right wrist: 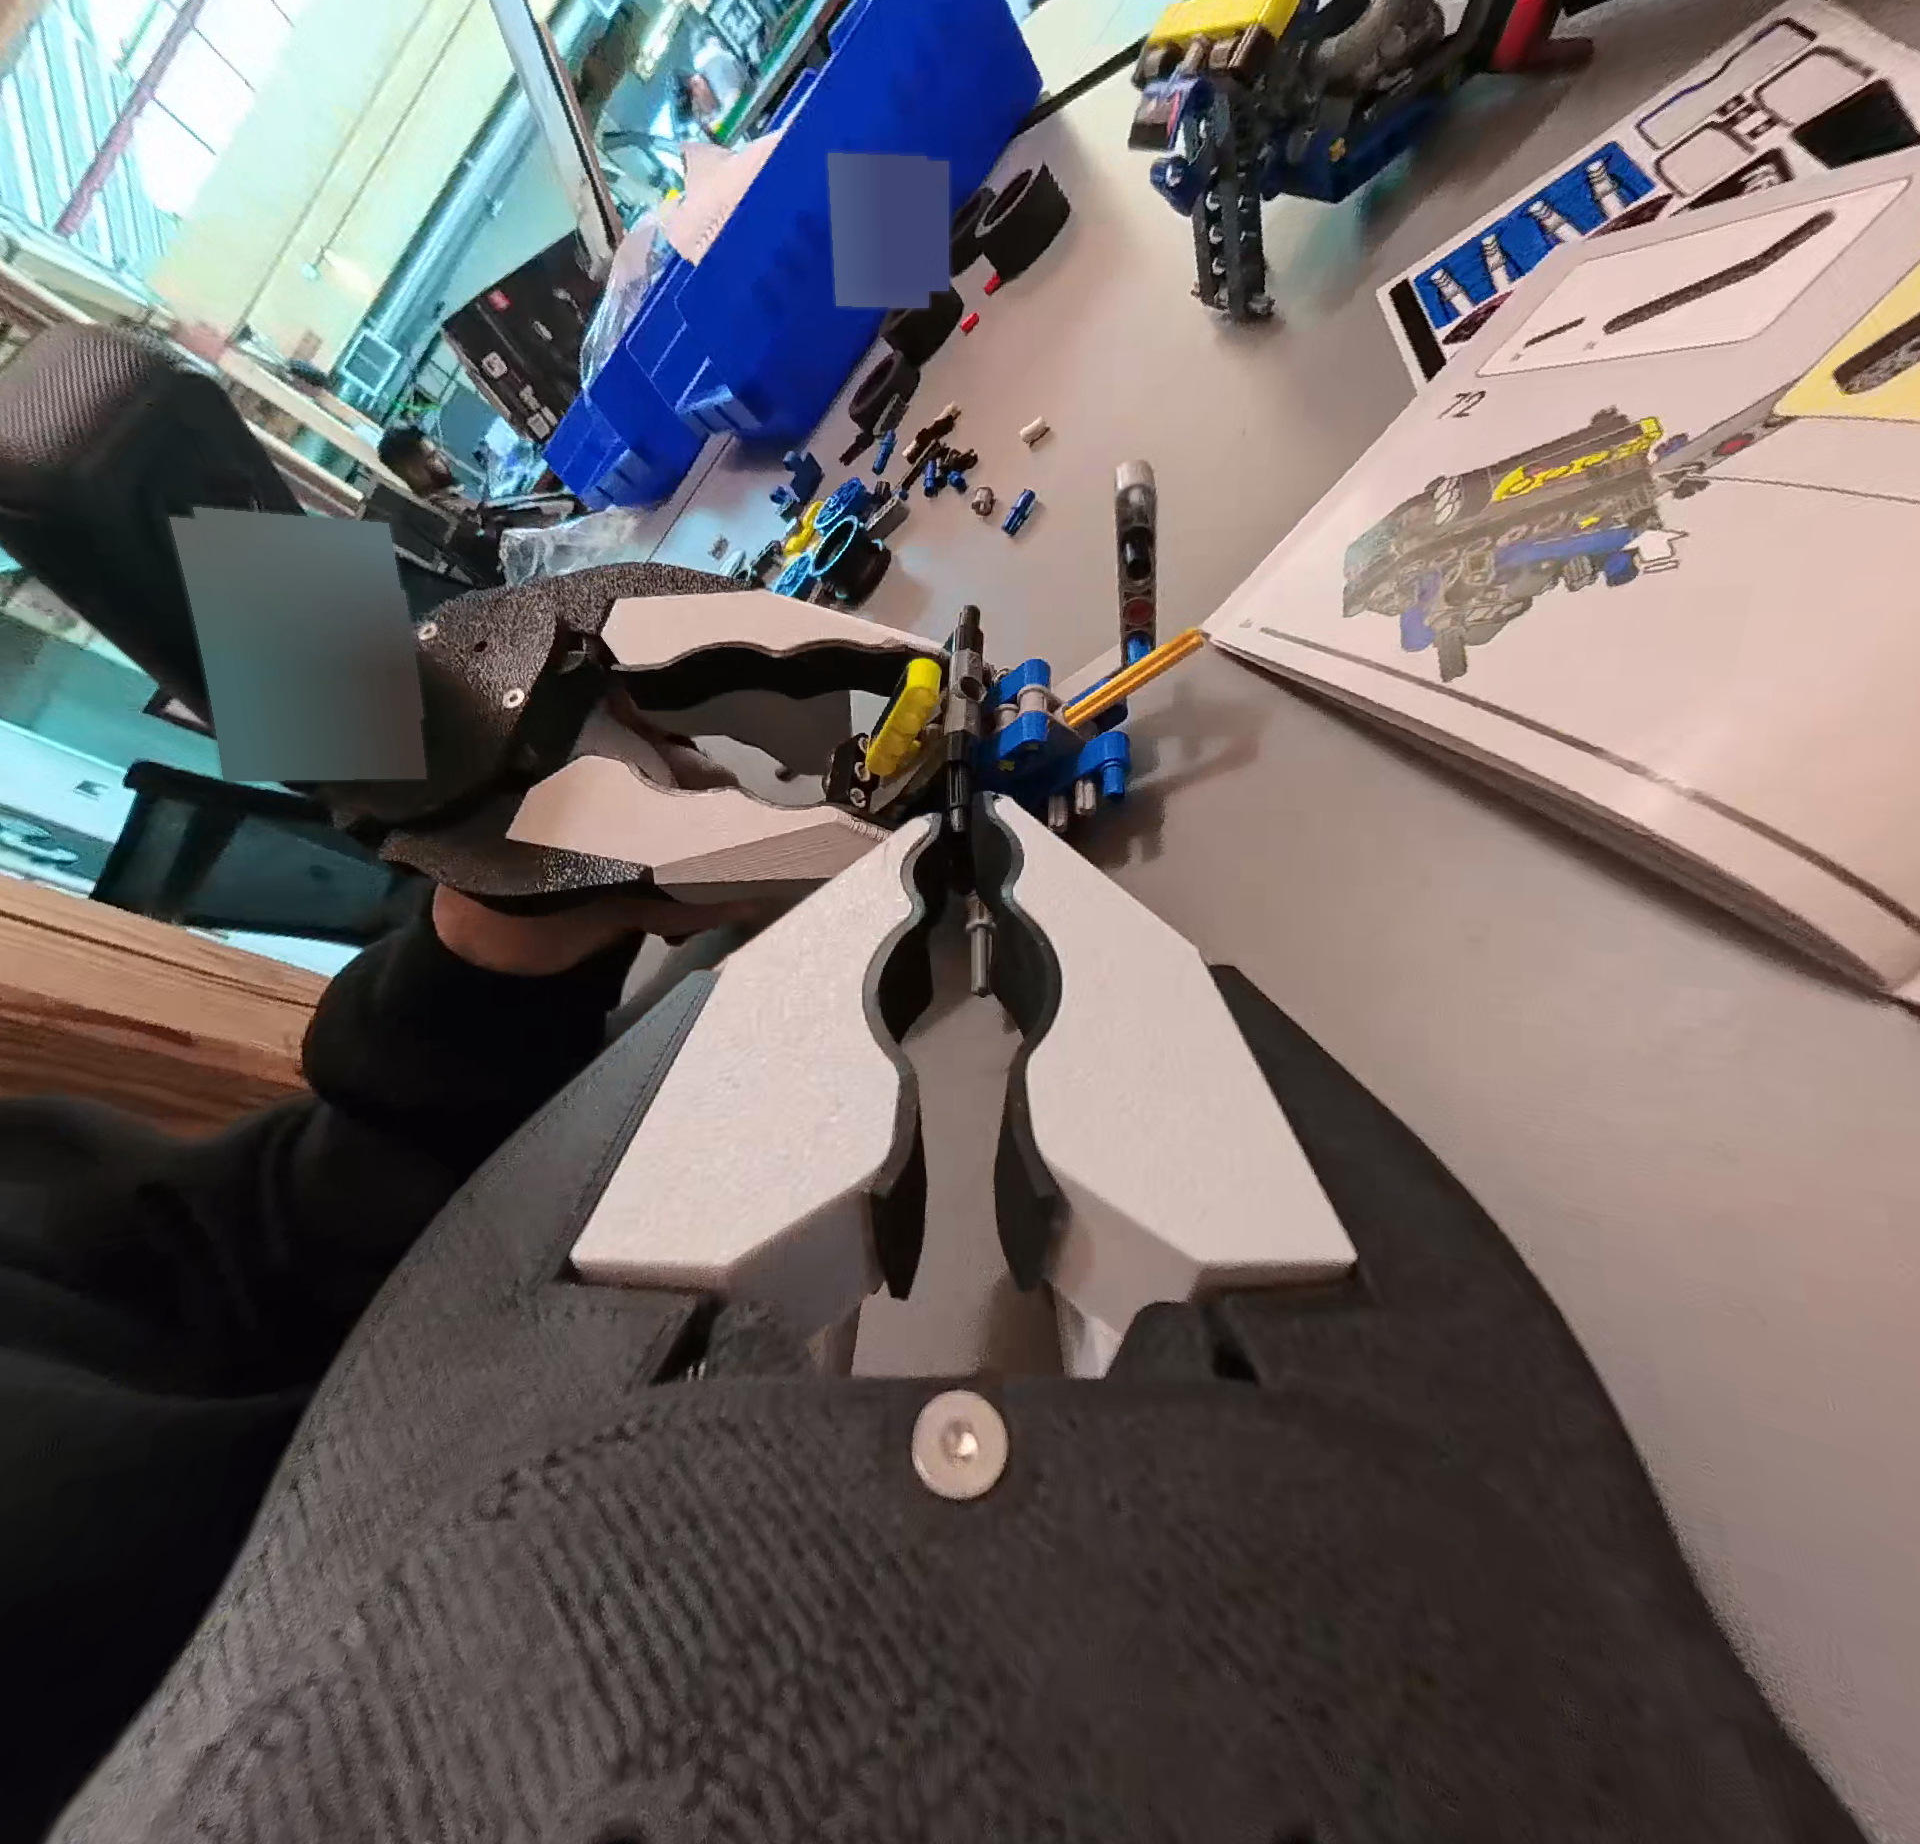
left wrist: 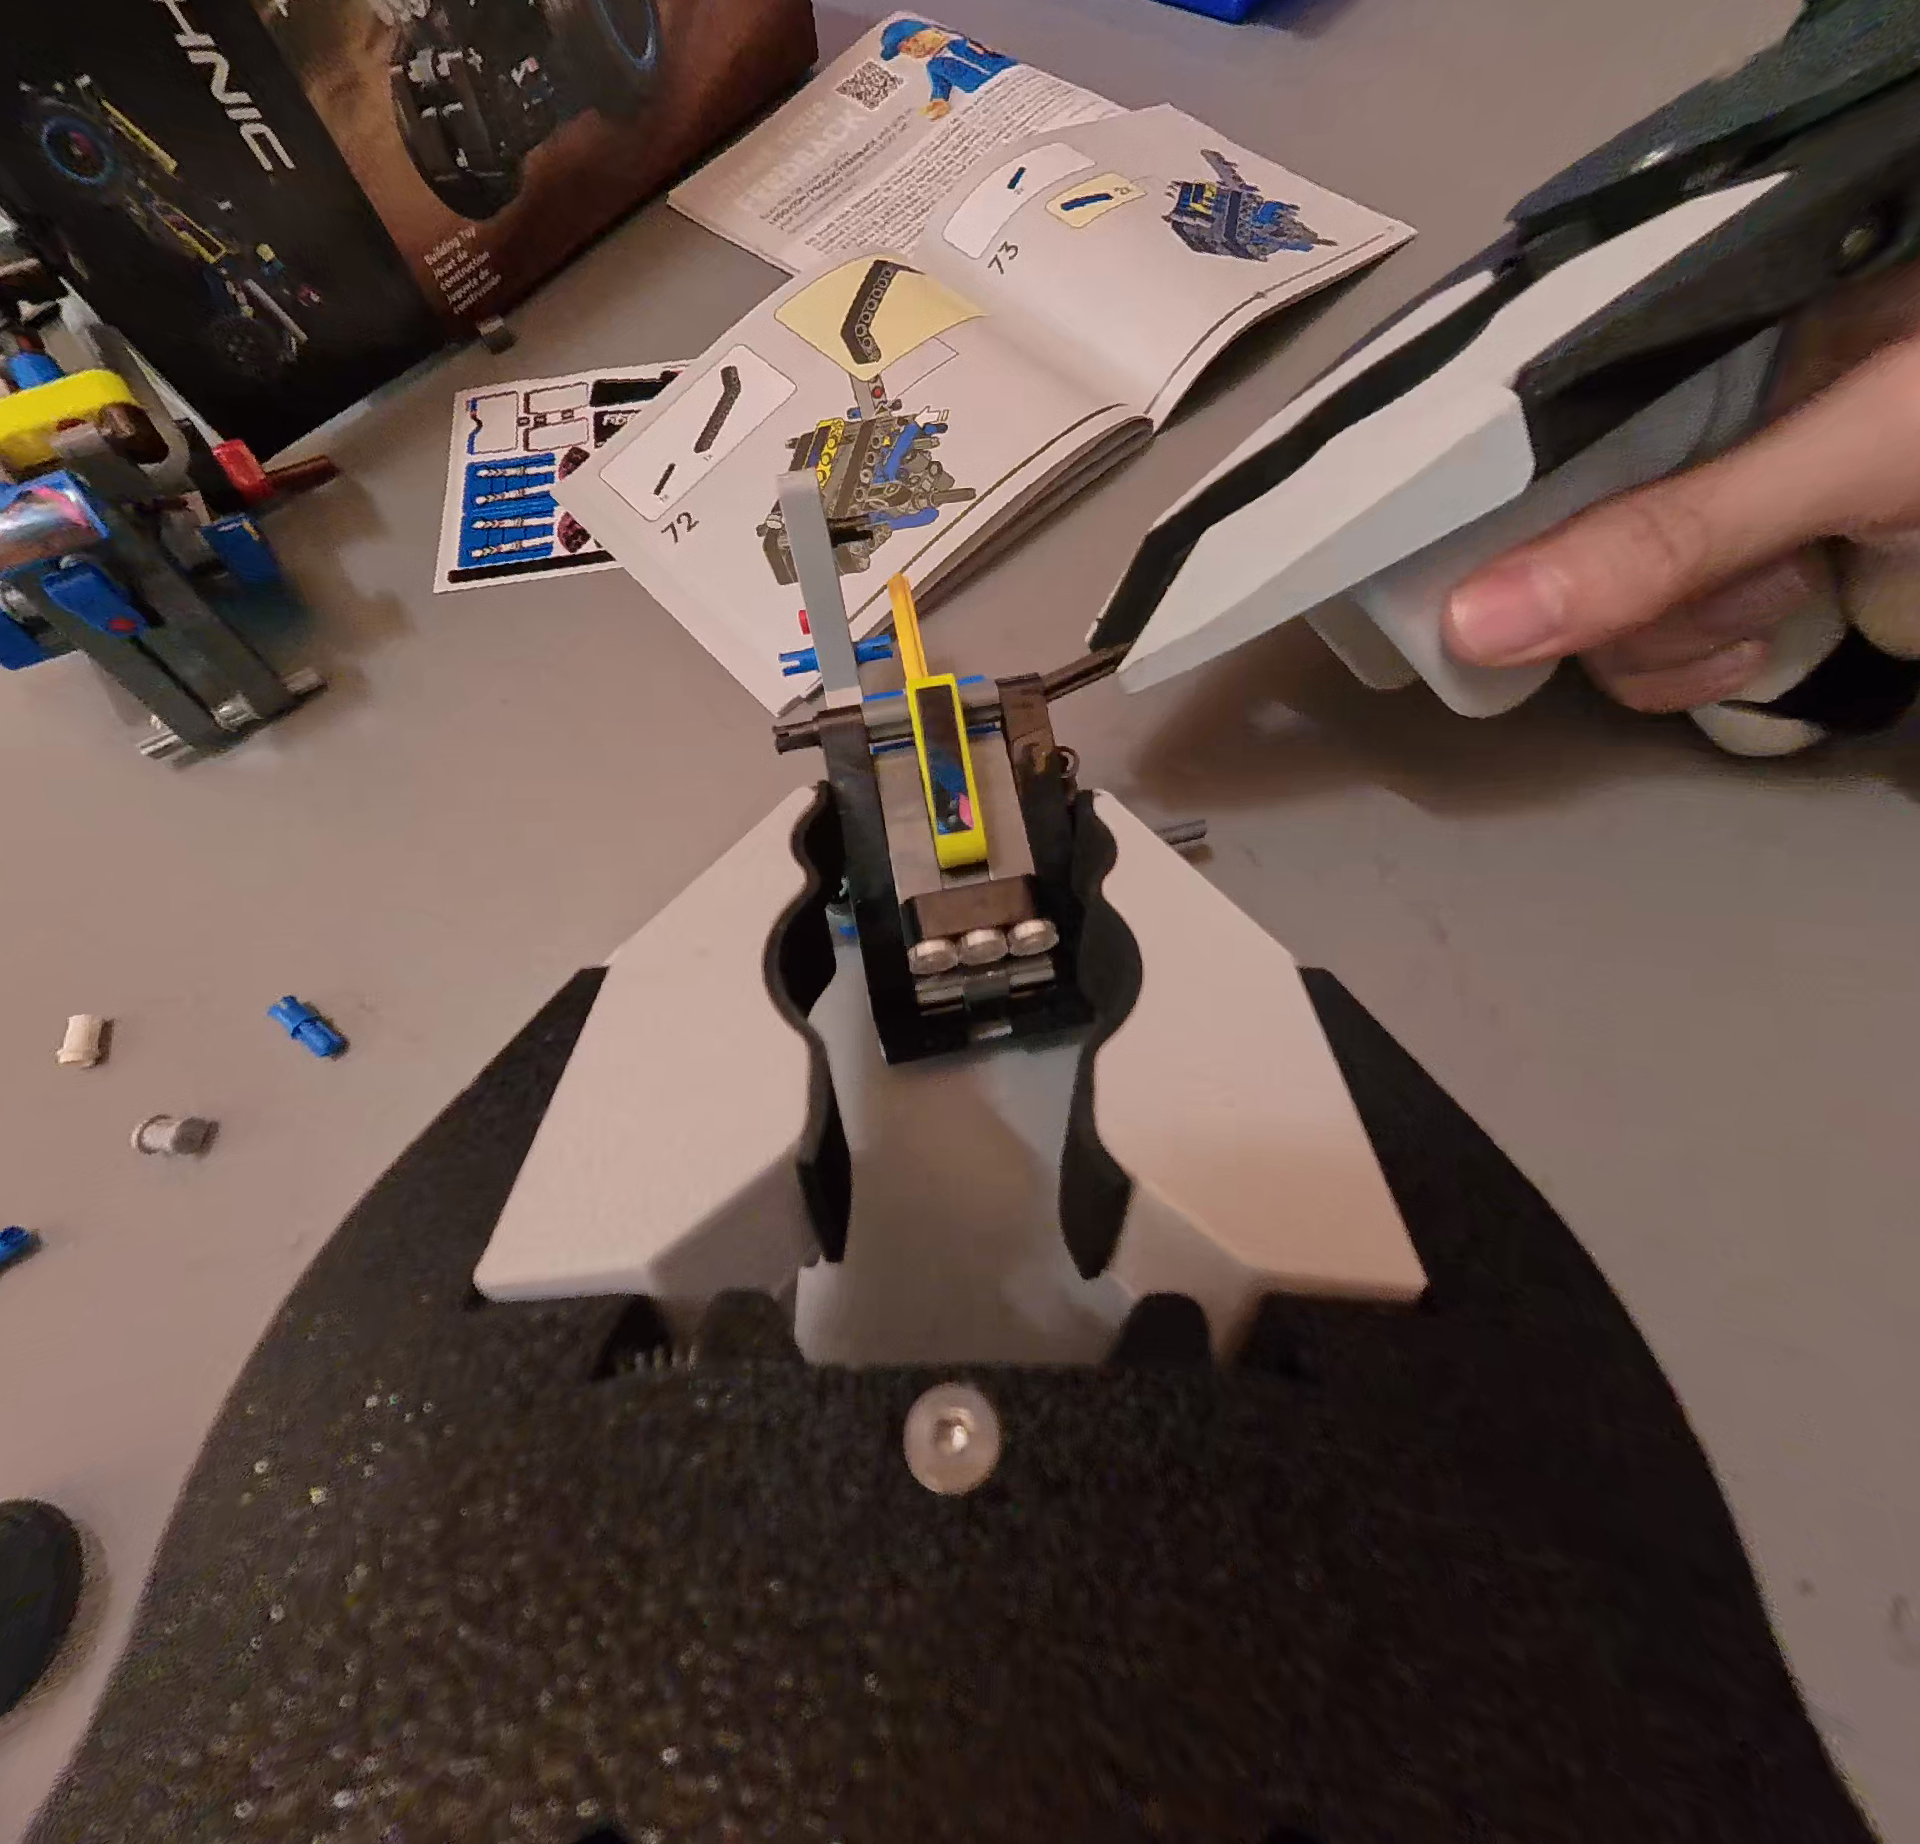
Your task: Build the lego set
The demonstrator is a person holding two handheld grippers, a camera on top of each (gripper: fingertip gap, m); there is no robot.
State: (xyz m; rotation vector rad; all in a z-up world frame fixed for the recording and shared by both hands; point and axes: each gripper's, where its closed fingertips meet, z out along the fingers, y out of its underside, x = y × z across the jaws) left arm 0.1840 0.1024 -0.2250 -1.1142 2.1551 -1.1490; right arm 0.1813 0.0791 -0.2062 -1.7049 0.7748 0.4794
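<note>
My left gripper [left wrist: 951, 807] is shut on a small brick assembly [left wrist: 899, 828] of black, grey and blue parts with a yellow tile [left wrist: 951, 786] on top. It holds the assembly just above the grey table [left wrist: 520, 859]. A grey beam [left wrist: 821, 568] and a yellow axle [left wrist: 906, 620] stick out of its far end. My right gripper [right wrist: 961, 823] is shut on a thin dark axle [right wrist: 958, 755] that runs into the side of the assembly [right wrist: 1039, 734]. In the left wrist view the right gripper [left wrist: 1117, 656] pinches this axle [left wrist: 1075, 674] from the right.
An open instruction booklet [left wrist: 935, 360] and a sticker sheet [left wrist: 520, 485] lie beyond the assembly. A set box [left wrist: 312, 132] and a partly built vehicle [left wrist: 114, 547] stand at the left. Loose pins [left wrist: 307, 1025] lie nearby. A blue bin [right wrist: 810, 267], tyres [right wrist: 1023, 205] and a heap of small parts [right wrist: 883, 506] are farther off. The tips of both grippers are at nearly the same place.
</note>
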